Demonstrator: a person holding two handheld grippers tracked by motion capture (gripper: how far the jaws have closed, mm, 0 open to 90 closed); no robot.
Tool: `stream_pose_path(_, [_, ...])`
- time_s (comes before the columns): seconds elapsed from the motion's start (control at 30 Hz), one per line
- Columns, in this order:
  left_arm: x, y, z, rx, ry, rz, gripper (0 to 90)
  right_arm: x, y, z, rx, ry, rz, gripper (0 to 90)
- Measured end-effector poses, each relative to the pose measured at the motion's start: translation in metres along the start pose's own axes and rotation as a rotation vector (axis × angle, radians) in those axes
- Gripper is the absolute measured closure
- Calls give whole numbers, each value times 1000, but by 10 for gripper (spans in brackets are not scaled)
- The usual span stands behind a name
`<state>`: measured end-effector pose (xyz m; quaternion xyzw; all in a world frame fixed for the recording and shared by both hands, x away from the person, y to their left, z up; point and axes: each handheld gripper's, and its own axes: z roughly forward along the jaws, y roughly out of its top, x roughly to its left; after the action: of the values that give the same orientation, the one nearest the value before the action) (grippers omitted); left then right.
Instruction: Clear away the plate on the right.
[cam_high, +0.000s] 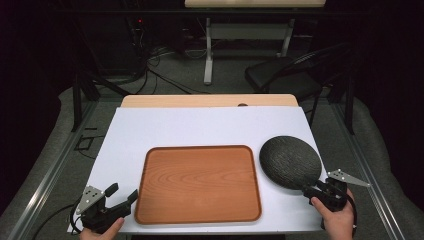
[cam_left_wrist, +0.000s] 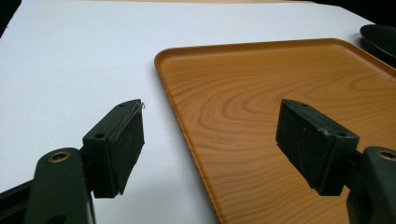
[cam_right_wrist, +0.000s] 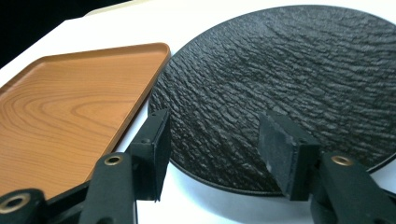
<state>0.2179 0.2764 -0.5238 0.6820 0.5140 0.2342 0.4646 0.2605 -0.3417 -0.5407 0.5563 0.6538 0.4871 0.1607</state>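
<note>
plate (cam_high: 290, 161) lies just ahead of my right gripper (cam_high: 311, 190), near rim between its released jaws. left gripper (cam_high: 125, 196), also released, sits by the tray (cam_high: 200, 217)

One wooden tray (cam_high: 200, 182) at centre frame, one black textured plate (cam_high: 290, 162) right of it, two grippers, left (cam_high: 122, 200) and right (cam_high: 311, 190), at the bottom corners, one white surface (cam_high: 200, 127)

The rectangular orange-brown wooden tray (cam_high: 199, 184) is finished smooth, with a wavy grain and a soft satin sheen. The round black plate (cam_high: 290, 161) is rough all over, ridged like slate or bark, and matt. A smooth matt white sheet covers the table (cam_high: 210, 127). Matt black jaws, grainy pads (cam_right_wrist: 280, 154).
</note>
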Motion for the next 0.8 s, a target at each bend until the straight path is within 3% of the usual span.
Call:
stream_pose_path(0.23, [-2,1,2,11,-19,12,232,2,-1,-1,-5,-16,-31,398])
stream_pose_path(0.8, [-6,1,-3,-23,-36,51,228,-1,0,-3,-36,-23,-12,388])
